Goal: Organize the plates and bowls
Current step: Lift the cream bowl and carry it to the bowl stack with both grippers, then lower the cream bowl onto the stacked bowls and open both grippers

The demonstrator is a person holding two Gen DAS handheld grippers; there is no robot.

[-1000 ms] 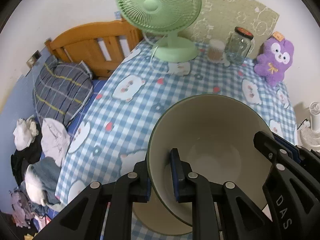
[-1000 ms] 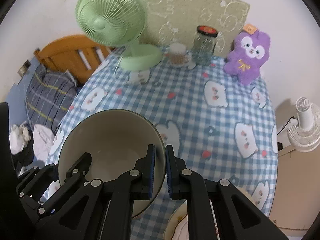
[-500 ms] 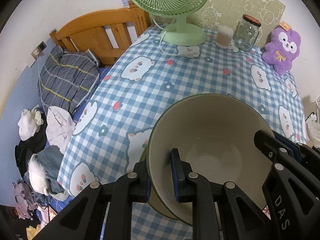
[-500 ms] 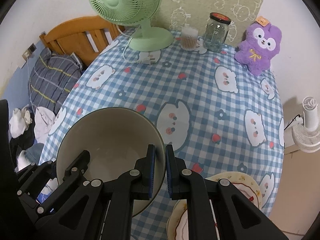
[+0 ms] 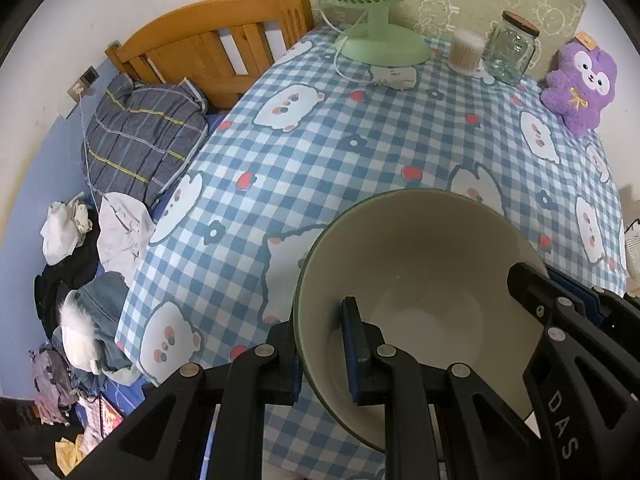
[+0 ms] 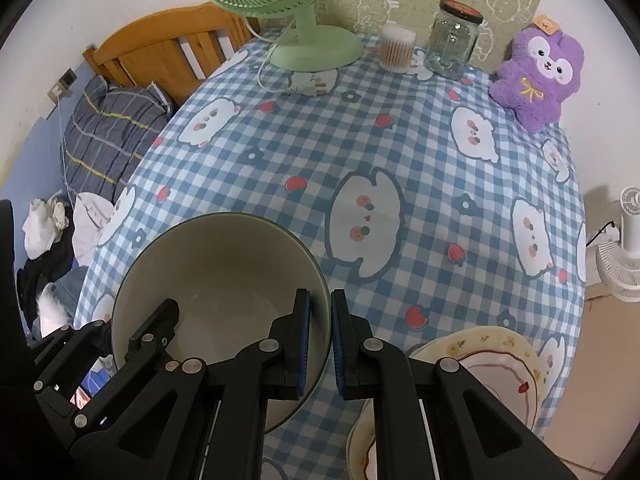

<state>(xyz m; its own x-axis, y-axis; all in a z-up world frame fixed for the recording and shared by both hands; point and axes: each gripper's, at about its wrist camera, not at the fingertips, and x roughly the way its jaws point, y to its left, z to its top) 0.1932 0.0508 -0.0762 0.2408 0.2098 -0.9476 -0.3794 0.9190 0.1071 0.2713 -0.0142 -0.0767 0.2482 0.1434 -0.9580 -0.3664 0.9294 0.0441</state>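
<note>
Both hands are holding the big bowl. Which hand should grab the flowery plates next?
Probably the right. The right gripper pinches the bowl rim just beside the plates. The left gripper clamps the opposite rim, and its camera shows no plates. The bowl must be put down first.

We see a bowl [image 5: 424,276] that is cream inside with a dark green rim, pinched by each black tool with blue pads. The table [image 6: 400,152] wears a blue-and-white checked cloth printed with white bears, red strawberries and dark blue flowers. At twelve o'clock stands a pale green fan [image 6: 304,20]; at one o'clock a clear jar [image 6: 450,44] with a black and red lid; at two o'clock a purple plush toy [image 6: 534,76]. At five o'clock lie cream plates [image 6: 496,364] with small floral marks and a red-lined edge.
</note>
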